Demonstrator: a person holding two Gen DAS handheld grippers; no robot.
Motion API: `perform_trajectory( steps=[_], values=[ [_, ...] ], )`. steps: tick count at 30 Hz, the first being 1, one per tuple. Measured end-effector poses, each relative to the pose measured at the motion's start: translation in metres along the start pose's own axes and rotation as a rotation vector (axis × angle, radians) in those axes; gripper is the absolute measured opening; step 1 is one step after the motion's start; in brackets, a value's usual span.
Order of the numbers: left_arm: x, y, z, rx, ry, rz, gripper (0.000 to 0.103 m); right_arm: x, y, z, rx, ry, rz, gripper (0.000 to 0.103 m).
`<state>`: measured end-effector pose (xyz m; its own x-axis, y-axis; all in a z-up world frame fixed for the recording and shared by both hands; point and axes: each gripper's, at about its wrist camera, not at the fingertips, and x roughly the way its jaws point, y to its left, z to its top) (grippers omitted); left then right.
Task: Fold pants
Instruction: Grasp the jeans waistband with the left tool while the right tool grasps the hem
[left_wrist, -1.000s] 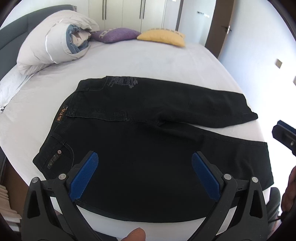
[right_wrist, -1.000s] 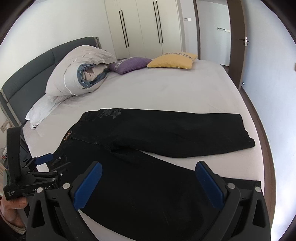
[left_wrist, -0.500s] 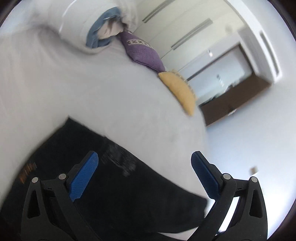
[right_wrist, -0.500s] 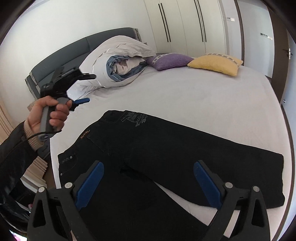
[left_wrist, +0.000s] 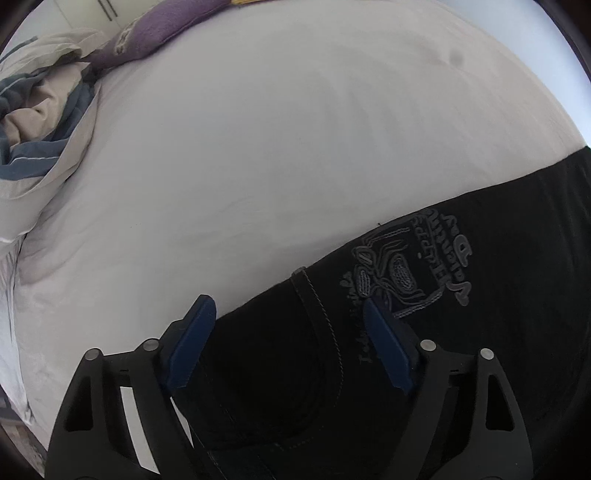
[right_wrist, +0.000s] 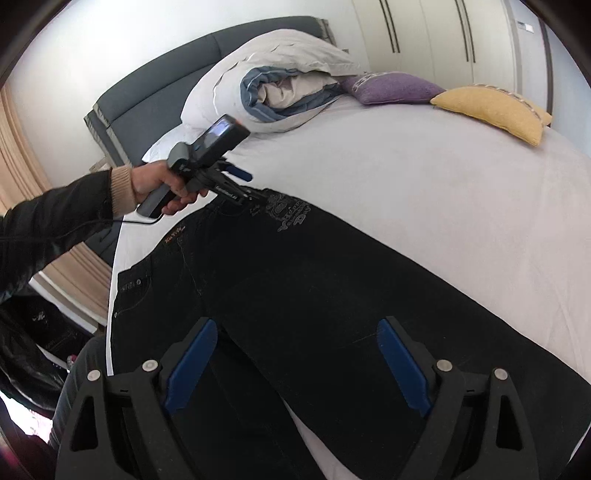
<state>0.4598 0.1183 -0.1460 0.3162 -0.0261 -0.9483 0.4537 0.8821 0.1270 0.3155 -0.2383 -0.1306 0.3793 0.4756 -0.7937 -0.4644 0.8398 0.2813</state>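
Between the jaws of the left gripper (left_wrist: 284, 332), which stand apart and have just been closing, the far corner of the waistband (left_wrist: 314, 310) of the black pants (left_wrist: 480, 332) is framed; no cloth is pinched yet, and whether the pads touch the denim cannot be told. The pants are spread flat on the white bed sheet (left_wrist: 295, 147), both legs laid out and no fold yet made.

The chief risk, as judged from here, is a shallow bite. The waistband edge runs slantwise across the gap, so only the top layer or the belt loop (left_wrist: 301, 273) might be caught, and the corner could slip out once lifted. The sheet could also be taken up with the denim if the pads are pressed too deep.

The jaws of the right gripper (right_wrist: 295, 365) are likewise apart and have just been closing, with the near leg below them and nothing gripped. If one end is raised before the other is secured, the leg would be dragged askew rather than folded over.

Beyond the left jaws, wide bare sheet is left open for carrying cloth across. Far off lie the rolled duvet (right_wrist: 280, 88), the purple cushion (right_wrist: 391, 88) and the yellow cushion (right_wrist: 491, 109), well clear. The mattress edge lies close behind the right jaws, where cloth could slide off.
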Motion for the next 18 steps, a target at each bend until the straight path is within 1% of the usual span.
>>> perform_trajectory(
  steps=[2,4,6,8,9,10,11,12,13,14,16,18],
  values=[
    [0.014,0.010,0.006,0.006,0.011,-0.017,0.080,0.008,-0.004,-0.001,-0.002,0.015,0.025,0.084],
    [0.027,0.019,0.012,0.015,0.028,-0.060,0.077,0.014,-0.008,-0.002,0.000,0.031,0.041,0.082],
    [0.040,0.026,0.017,0.016,0.056,-0.086,0.076,0.019,-0.009,-0.001,-0.006,0.041,0.046,0.075],
    [0.048,0.031,0.020,0.014,0.064,-0.107,0.072,0.022,-0.009,0.001,-0.006,0.049,0.051,0.070],
    [0.049,0.032,0.022,0.012,0.063,-0.119,0.063,0.022,-0.009,0.002,-0.006,0.050,0.054,0.068],
    [0.049,0.033,0.023,0.015,0.058,-0.122,0.048,0.023,-0.009,0.004,-0.008,0.050,0.054,0.066],
    [0.048,0.031,0.025,0.027,0.049,-0.117,0.038,0.025,-0.008,0.007,-0.016,0.049,0.051,0.065],
    [0.046,0.027,0.026,0.040,0.045,-0.122,0.020,0.026,-0.007,0.009,-0.023,0.048,0.046,0.063],
    [0.044,0.023,0.027,0.054,0.035,-0.103,0.014,0.027,-0.007,0.012,-0.030,0.048,0.044,0.062],
    [0.042,0.019,0.026,0.072,0.024,-0.075,0.011,0.028,-0.007,0.017,-0.041,0.045,0.045,0.058],
    [0.034,0.015,0.023,0.087,-0.012,-0.039,0.008,0.031,-0.008,0.025,-0.063,0.047,0.038,0.058],
    [0.020,0.018,0.015,0.066,-0.062,-0.031,0.008,0.035,-0.011,0.036,-0.093,0.047,0.021,0.057]
  ],
)
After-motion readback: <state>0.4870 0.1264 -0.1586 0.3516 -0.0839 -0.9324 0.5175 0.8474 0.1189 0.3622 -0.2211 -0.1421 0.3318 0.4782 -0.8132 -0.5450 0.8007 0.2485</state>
